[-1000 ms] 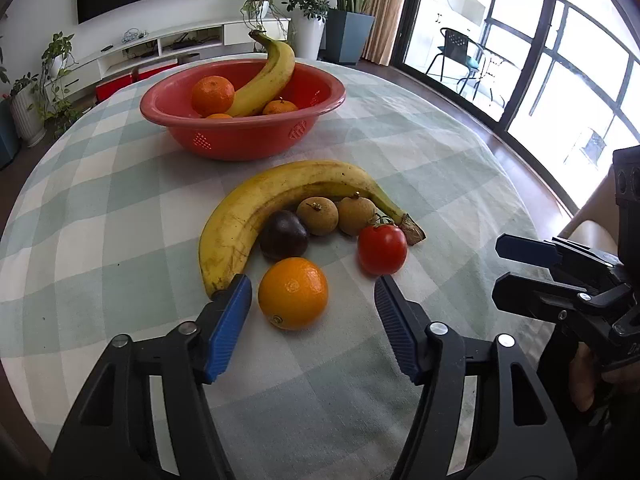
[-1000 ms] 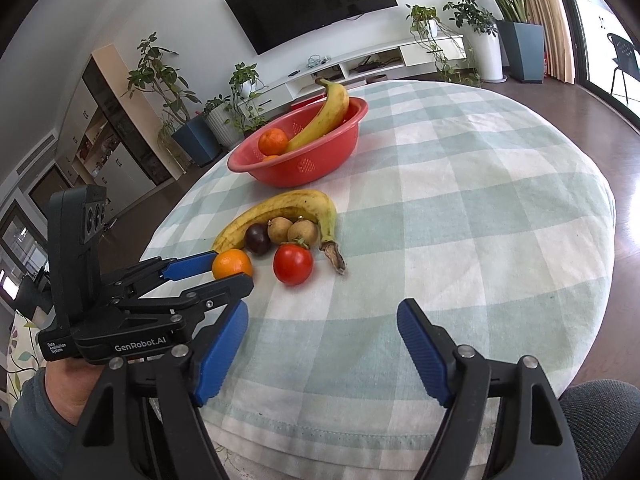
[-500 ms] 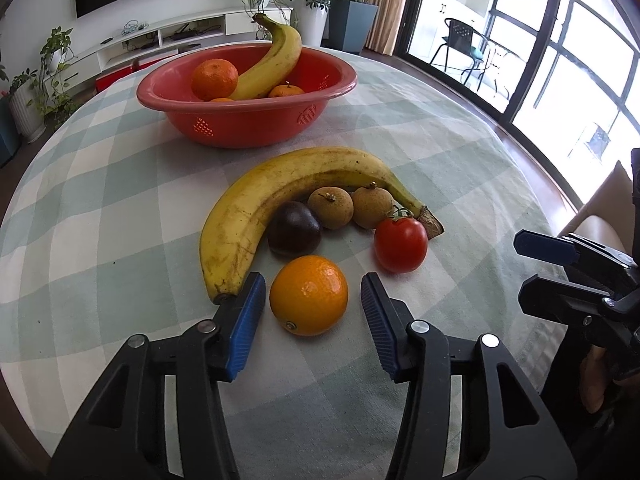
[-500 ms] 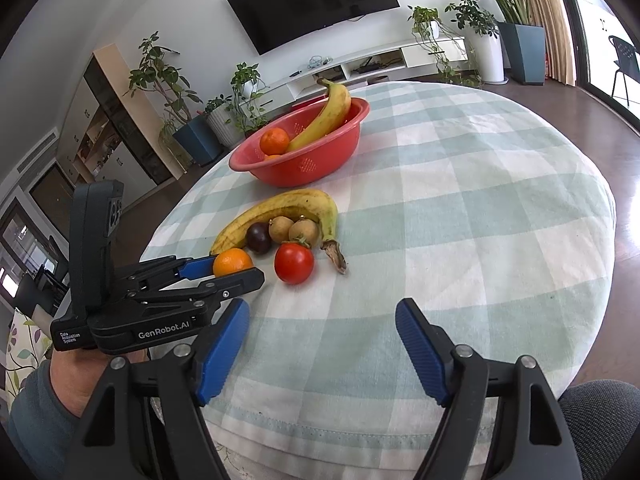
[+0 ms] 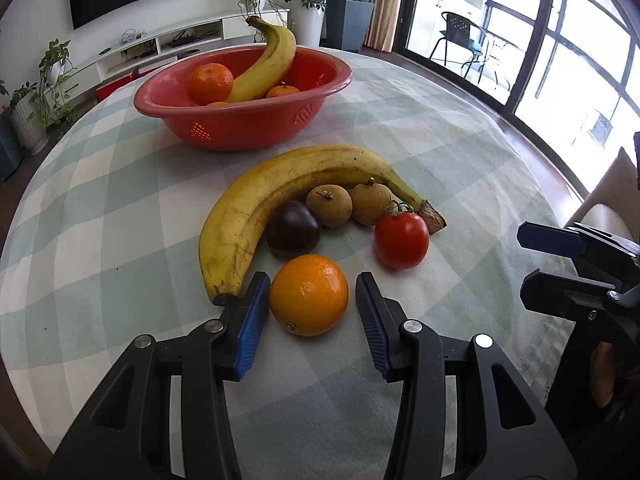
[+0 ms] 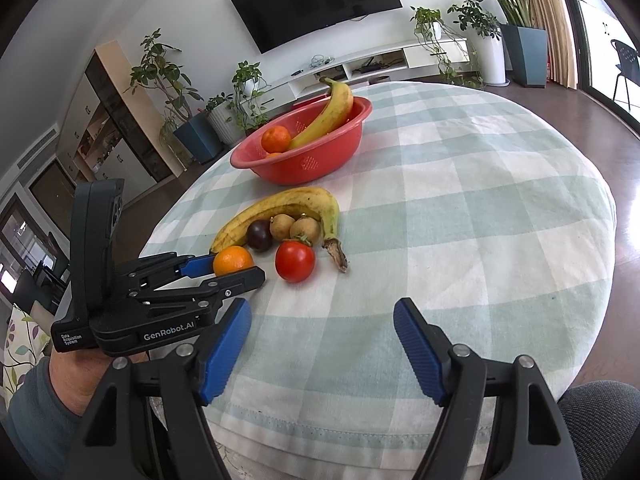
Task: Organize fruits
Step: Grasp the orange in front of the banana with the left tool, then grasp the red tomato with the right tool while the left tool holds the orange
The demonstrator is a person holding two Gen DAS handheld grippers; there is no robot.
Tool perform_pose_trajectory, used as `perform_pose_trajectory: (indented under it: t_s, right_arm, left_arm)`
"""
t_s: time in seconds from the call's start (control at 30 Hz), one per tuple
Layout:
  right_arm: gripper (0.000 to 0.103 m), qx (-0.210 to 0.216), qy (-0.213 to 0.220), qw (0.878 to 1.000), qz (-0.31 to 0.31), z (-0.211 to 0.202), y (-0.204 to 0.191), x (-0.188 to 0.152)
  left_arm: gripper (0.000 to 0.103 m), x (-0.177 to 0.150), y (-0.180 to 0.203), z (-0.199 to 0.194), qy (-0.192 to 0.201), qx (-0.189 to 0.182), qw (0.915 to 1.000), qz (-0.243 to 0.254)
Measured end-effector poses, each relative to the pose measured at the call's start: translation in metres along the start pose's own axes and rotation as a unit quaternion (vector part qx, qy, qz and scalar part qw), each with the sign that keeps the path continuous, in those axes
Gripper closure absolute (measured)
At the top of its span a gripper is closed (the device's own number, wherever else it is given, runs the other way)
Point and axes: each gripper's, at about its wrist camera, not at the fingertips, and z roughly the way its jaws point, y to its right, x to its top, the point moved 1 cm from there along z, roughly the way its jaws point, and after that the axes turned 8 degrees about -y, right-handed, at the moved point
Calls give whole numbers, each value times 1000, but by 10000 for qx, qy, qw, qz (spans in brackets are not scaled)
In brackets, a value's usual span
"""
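Observation:
An orange [image 5: 308, 295] lies on the checked tablecloth between the blue pads of my left gripper [image 5: 309, 291], which is open around it with small gaps on both sides. Behind it lie a banana [image 5: 280, 196], a dark plum [image 5: 293, 230], two brown round fruits [image 5: 329, 205] and a tomato [image 5: 401, 239]. A red bowl [image 5: 244, 120] farther back holds a banana and oranges. My right gripper [image 6: 322, 316] is open and empty near the table's front edge. In the right wrist view the left gripper [image 6: 230, 270] flanks the orange [image 6: 233, 261].
The round table [image 6: 460, 220] drops off at its near and right edges. A chair seat [image 6: 600, 412] sits below the right gripper. The right gripper shows at the right of the left wrist view [image 5: 560, 260]. Plants, a TV stand and windows stand far behind.
My left gripper has moved forward around the orange and its jaws have narrowed toward it. The right gripper has stayed nearly still.

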Motion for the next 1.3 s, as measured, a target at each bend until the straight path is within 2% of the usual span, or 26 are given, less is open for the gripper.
perform_pose_trajectory:
  t_s: [0.07,0.2,0.57,0.77,0.93,1.3]
  right_arm:
    - [26,-3,3,10000,-3,0,0,0]
    - [27,-12,1,10000,-7,0,0,0]
    - [35,-94,-118,9998,-163,6,-10,15]
    - [39,-114,-200,9987,-460,19,-32,29]
    - [45,-206,-428,9977,-483,40,-39,38]
    - [47,-422,-806,9948,-459,71,-39,41]
  left_arm:
    - [66,0,0,0,16,14,10000,6]
    - [69,-1,0,0,29,28,10000,-1]
    - [69,-13,-5,-12,109,-77,9999,-96]
    - [69,-25,-10,-24,222,-225,9992,-257]
    - [69,-32,-12,-29,296,-311,9985,-340]
    - [69,-37,-21,-32,437,-594,9957,-561]
